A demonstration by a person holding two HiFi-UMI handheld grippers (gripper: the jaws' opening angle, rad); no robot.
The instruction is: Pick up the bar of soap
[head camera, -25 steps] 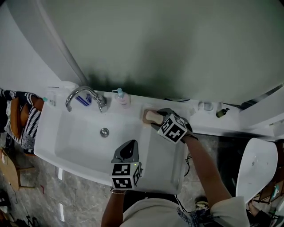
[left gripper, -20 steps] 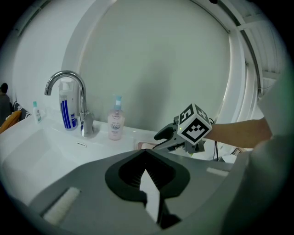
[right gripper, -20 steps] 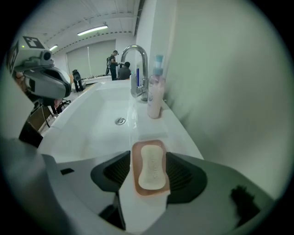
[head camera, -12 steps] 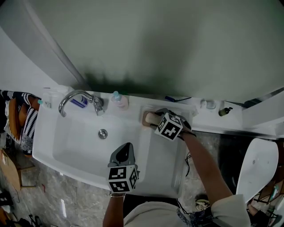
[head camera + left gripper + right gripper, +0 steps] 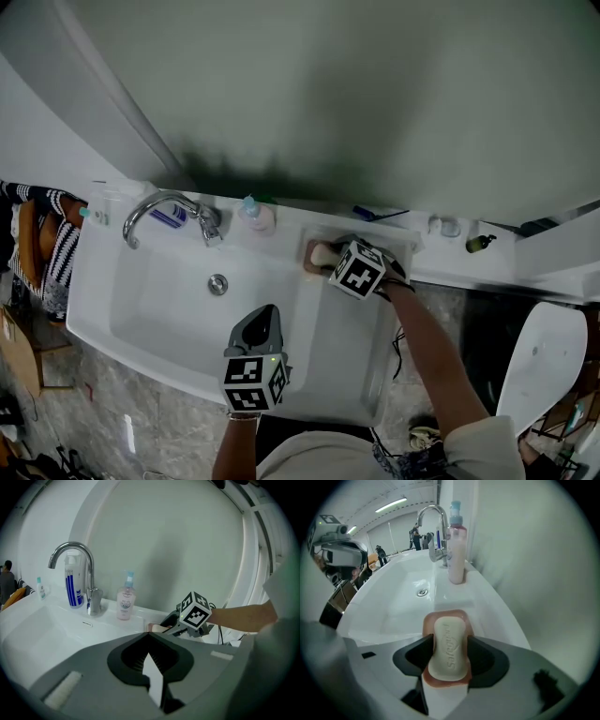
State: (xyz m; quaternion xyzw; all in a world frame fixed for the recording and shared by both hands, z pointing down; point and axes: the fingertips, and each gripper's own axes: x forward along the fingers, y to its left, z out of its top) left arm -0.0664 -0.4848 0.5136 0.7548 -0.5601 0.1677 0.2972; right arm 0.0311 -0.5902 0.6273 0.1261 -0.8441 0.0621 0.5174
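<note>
A cream bar of soap [image 5: 449, 646] lies on a pink soap dish [image 5: 429, 619] on the ledge at the right of the white sink [image 5: 112, 300]. My right gripper [image 5: 449, 643] has a jaw pressed against each long side of the bar, shut on it. In the head view the soap [image 5: 322, 253] peeks out just left of that gripper [image 5: 334, 256]. My left gripper [image 5: 260, 324] hovers over the basin's front edge, shut and holding nothing. From the left gripper view the right gripper [image 5: 167, 626] and the soap [image 5: 154, 627] show ahead.
A chrome faucet [image 5: 169, 208] and a pink pump bottle [image 5: 255, 214] stand at the back of the sink, with a blue-striped bottle [image 5: 72, 585] behind the faucet. The drain [image 5: 217, 284] sits mid-basin. Small bottles [image 5: 478, 244] stand on the counter to the right.
The right gripper has stayed at the soap dish, edging slightly left onto the bar. The left gripper has held over the basin's front edge, sinking a little in the view.
</note>
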